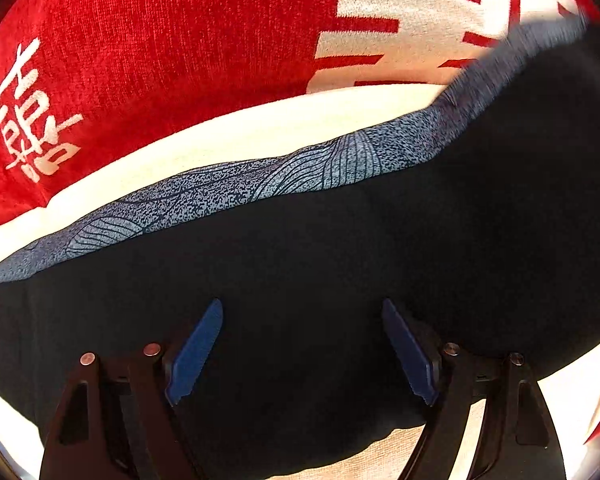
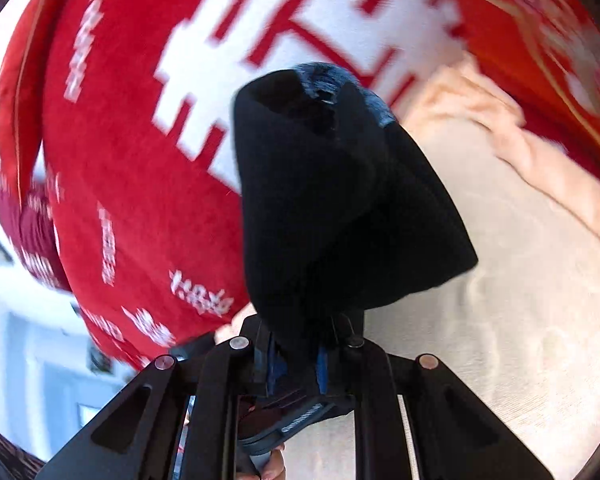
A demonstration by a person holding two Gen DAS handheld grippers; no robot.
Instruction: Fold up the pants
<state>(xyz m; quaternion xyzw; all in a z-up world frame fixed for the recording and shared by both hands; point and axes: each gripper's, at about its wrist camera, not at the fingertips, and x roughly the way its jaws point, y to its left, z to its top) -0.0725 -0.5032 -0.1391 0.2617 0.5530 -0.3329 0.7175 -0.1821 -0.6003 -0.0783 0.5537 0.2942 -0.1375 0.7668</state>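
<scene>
The black pants point(image 1: 340, 272) lie across a cream surface in the left wrist view, with a grey-blue patterned band point(image 1: 260, 184) along their far edge. My left gripper point(image 1: 302, 344) is open just above the dark cloth, blue pads point(image 1: 194, 352) wide apart, holding nothing. In the right wrist view my right gripper point(image 2: 298, 360) is shut on a bunch of the black pants point(image 2: 332, 208), which rises ahead of the fingers, its patterned band point(image 2: 332, 80) at the top. The fingertips are hidden in the cloth.
A red blanket with white characters point(image 1: 140, 60) lies behind the pants and also shows in the right wrist view point(image 2: 132, 160). A peach cloth point(image 2: 520, 152) lies crumpled on the cream bed surface point(image 2: 500, 320) at the right.
</scene>
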